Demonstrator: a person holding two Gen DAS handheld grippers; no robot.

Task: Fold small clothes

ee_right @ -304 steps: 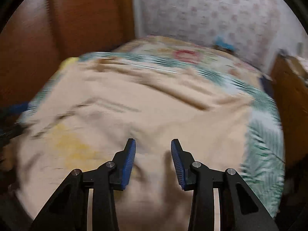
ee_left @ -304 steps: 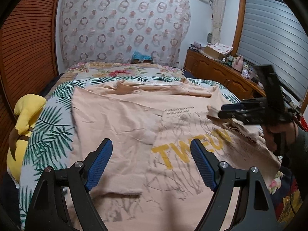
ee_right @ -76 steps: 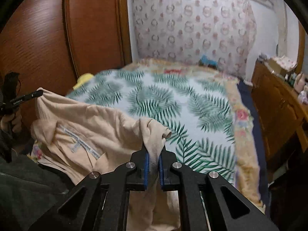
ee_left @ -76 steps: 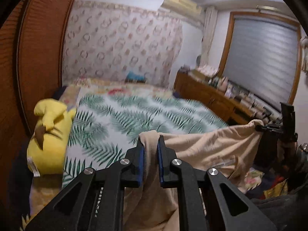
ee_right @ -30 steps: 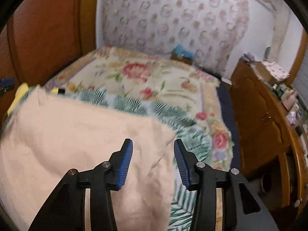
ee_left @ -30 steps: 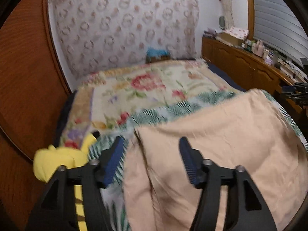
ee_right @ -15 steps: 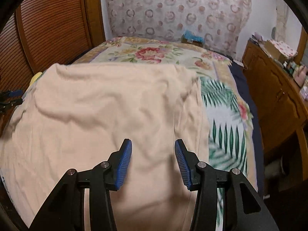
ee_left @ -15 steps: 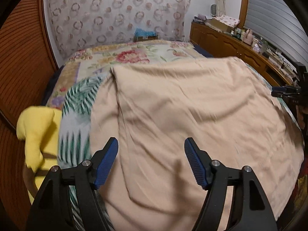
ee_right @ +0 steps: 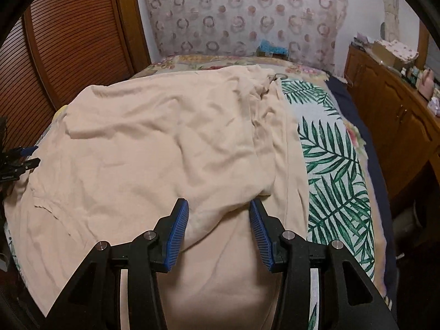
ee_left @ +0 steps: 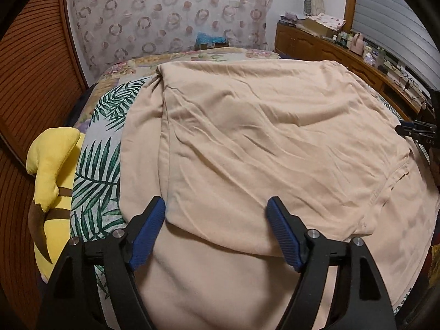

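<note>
A peach T-shirt lies spread over the bed with its plain side up, folded and wrinkled along its left side. My left gripper hovers over the shirt's near left part; its jaws are opening and only flat cloth lies below them, not pinched. In the right wrist view the same shirt shows a raised fold near my right gripper, which is open above it with the pads off the cloth. Each gripper appears at the edge of the other view: the right gripper, the left gripper.
The bed cover has a green leaf print. A yellow plush toy lies at the bed's left edge by the louvred wooden door. A wooden dresser with small items runs along the right. A blue object sits at the bed's head.
Both grippers held the shirt up, then let go of it; it now lies flat. Over the last second both drew back toward the near edge and lower, and the left jaws widened.
</note>
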